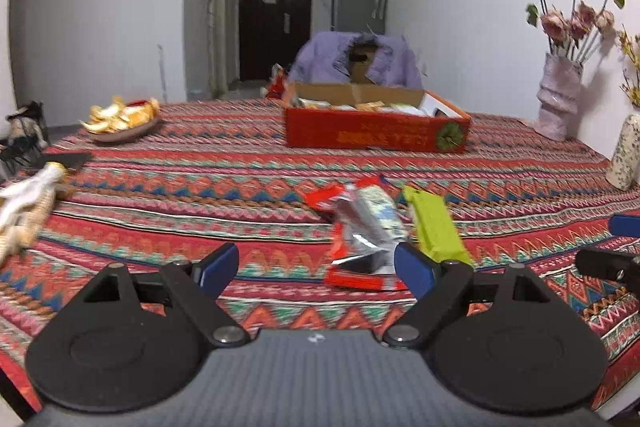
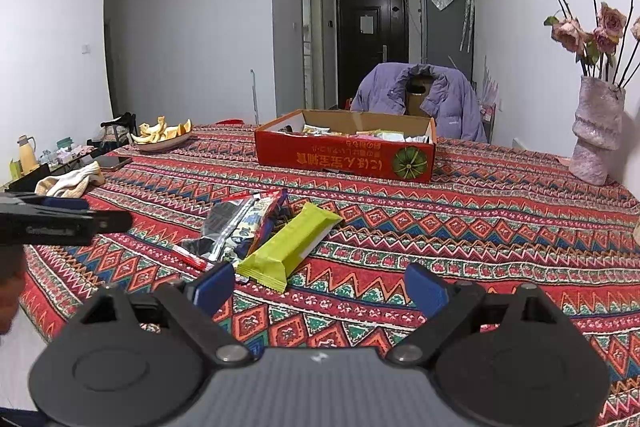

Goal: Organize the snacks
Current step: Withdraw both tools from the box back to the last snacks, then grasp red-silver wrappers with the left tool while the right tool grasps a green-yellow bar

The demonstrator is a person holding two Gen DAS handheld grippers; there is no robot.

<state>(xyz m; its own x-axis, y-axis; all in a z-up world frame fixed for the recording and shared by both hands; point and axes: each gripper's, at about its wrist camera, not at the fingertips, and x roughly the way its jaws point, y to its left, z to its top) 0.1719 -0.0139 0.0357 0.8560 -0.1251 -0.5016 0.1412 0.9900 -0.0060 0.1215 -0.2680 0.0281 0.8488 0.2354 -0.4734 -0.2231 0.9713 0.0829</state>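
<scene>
1. Left wrist view: the left gripper (image 1: 316, 269) hangs low over the patterned tablecloth (image 1: 180, 195), blue-padded fingers spread wide with nothing between them.
2. Just ahead lies a small heap of snacks: a silver foil packet (image 1: 366, 223) sits on top of a red wrapper (image 1: 352, 275), and the green packet (image 1: 436, 227) lies beside them to the right. The right blue pad (image 1: 414, 269) overlaps the near edge of the heap; contact is unclear.
3. Further back stands the red cardboard box (image 1: 376, 133), open on top, packets showing inside. A plate of orange peels (image 1: 120, 121) sits far left, a pale vase (image 1: 558, 99) of dried roses far right, and part of the other gripper pokes in at the right edge.
4. Right wrist view: the right gripper (image 2: 318, 287) also hovers above the cloth, fingers wide apart and holding nothing.
5. The green packet (image 2: 290, 245) lies diagonally just in front of its left finger, touching the mixed wrappers (image 2: 236, 227) piled to the left.
6. The red box (image 2: 344, 155) stands well beyond the pile, mid-table. The left gripper (image 2: 60, 221) enters from the left edge, side-on. A cloth (image 2: 70, 181) lies near the table's left edge, a purple jacket (image 2: 420, 99) draped on a chair behind.
</scene>
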